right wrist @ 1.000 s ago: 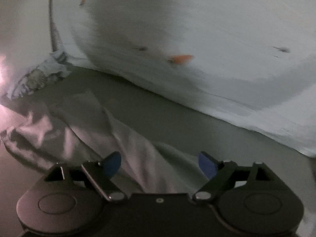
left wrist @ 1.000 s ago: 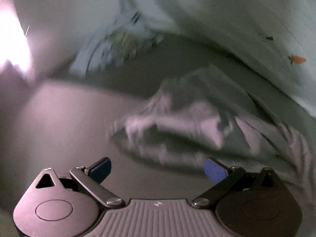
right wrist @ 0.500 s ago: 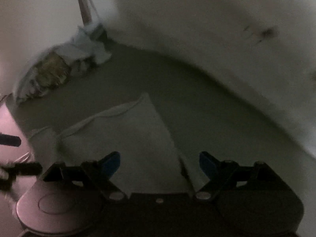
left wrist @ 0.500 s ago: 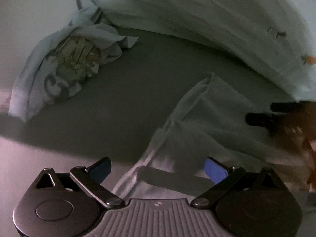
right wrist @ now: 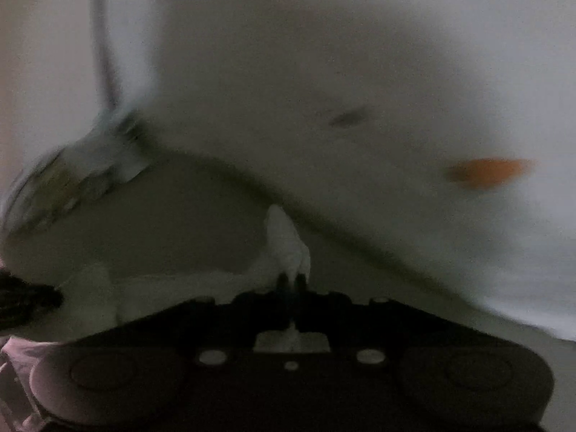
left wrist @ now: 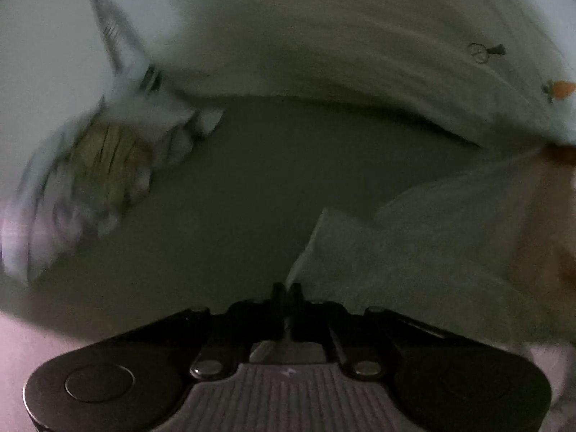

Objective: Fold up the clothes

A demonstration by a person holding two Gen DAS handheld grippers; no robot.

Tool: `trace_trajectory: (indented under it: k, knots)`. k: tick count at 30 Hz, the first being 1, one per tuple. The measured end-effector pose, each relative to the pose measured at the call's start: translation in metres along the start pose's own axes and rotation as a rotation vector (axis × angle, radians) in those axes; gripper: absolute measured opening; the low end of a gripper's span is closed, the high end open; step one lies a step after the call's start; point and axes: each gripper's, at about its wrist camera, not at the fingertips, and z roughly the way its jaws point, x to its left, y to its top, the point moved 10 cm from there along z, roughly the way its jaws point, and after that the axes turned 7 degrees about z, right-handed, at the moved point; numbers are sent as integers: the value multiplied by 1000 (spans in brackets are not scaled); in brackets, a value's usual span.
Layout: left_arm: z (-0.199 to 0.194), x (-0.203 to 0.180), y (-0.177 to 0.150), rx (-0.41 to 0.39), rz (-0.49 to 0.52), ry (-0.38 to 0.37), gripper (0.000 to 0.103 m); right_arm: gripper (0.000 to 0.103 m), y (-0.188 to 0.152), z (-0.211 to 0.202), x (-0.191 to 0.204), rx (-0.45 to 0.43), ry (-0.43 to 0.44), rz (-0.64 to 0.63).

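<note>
No text, label, brand or number can be read anywhere.

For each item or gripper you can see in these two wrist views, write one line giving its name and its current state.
left gripper: shut, pinching the corner of the pale garment.
right gripper: shut, with a peak of cloth standing up between its fingers.
pale garment: partly folded, lying on the grey surface.
printed garment: crumpled in a heap, unfolded, blurred.
white bedding: bunched along the back.
</note>
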Motion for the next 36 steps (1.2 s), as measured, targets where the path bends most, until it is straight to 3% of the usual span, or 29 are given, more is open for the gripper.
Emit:
trace_trajectory:
  k: [5, 9, 11, 13, 14, 15, 17, 21, 23, 25, 27, 29, 31, 32, 33, 36]
  knots:
    - [9, -7, 53, -99, 59, 51, 3, 2, 55, -91, -90, -205, -173, 144]
    - [24, 8, 121, -172, 19, 134, 3, 2, 91, -153, -110, -356, -243, 169]
    - [35, 22, 151, -167, -30, 203, 4, 2, 105, -179, -99, -418, -231, 158]
    - [30, 34, 165, -147, -75, 198, 9, 2, 113, -200, -73, -466, -176, 141]
    - [26, 40, 171, -139, -98, 194, 14, 2, 114, -208, -56, -479, -130, 143]
    - [10, 46, 171, -167, -148, 158, 27, 2, 114, -217, -35, -487, -64, 146]
    - [-21, 58, 161, -206, -211, 94, 41, 2, 104, -231, 20, -465, 109, 133]
    - [-103, 88, 106, -230, -294, 52, 42, 2, 49, -240, 143, -313, 416, 25]
    - [-146, 114, 69, -239, -332, 88, 44, 3, 15, -245, 205, -221, 562, -43]
    - [-189, 148, 25, -220, -367, 189, 51, 10, -35, -238, 258, -77, 662, -113]
    - [-214, 175, -10, -189, -387, 282, 52, 42, -90, -222, 294, 121, 716, -163]
    - [-235, 193, -46, -138, -412, 351, 52, 46, -124, -218, 309, 220, 741, -211]
    - [-250, 196, -76, -102, -424, 376, 53, 48, -135, -220, 305, 242, 732, -224]
    - [-255, 191, -87, -93, -429, 374, 58, 52, -135, -222, 296, 237, 715, -211]
    - [-257, 183, -99, -78, -443, 360, 66, 58, -134, -225, 287, 232, 697, -198]
    - [-249, 147, -121, -26, -487, 285, 68, 64, -128, -223, 239, 198, 580, -110]
